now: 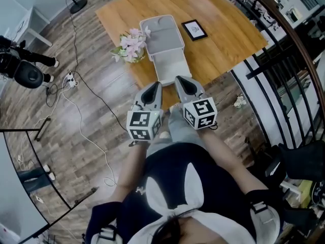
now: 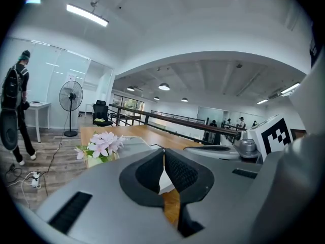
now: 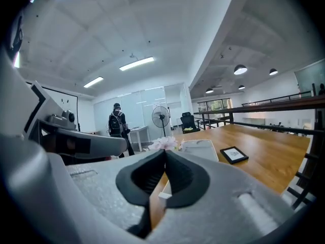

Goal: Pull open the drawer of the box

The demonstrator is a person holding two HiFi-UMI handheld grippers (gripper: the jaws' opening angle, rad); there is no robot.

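Note:
A light grey box (image 1: 161, 30) lies on the wooden table (image 1: 223, 29). Its drawer (image 1: 171, 67) stands pulled out toward me, reaching the table's near edge. My left gripper (image 1: 155, 86) and right gripper (image 1: 179, 79) hover side by side just in front of the drawer's front, both pointing at it. In the left gripper view the left gripper (image 2: 163, 155) has its black pads together with nothing between them. The right gripper (image 3: 165, 155) is likewise shut and empty, and the box (image 3: 200, 147) lies beyond its tips.
A pot of pink flowers (image 1: 131, 46) stands left of the box, and a small black frame (image 1: 194, 29) lies to its right. A black railing (image 1: 274, 55) runs along the right. Cables (image 1: 76, 83) and a camera (image 1: 23, 67) are on the floor at left. A person (image 3: 117, 122) stands by a fan (image 3: 161, 117).

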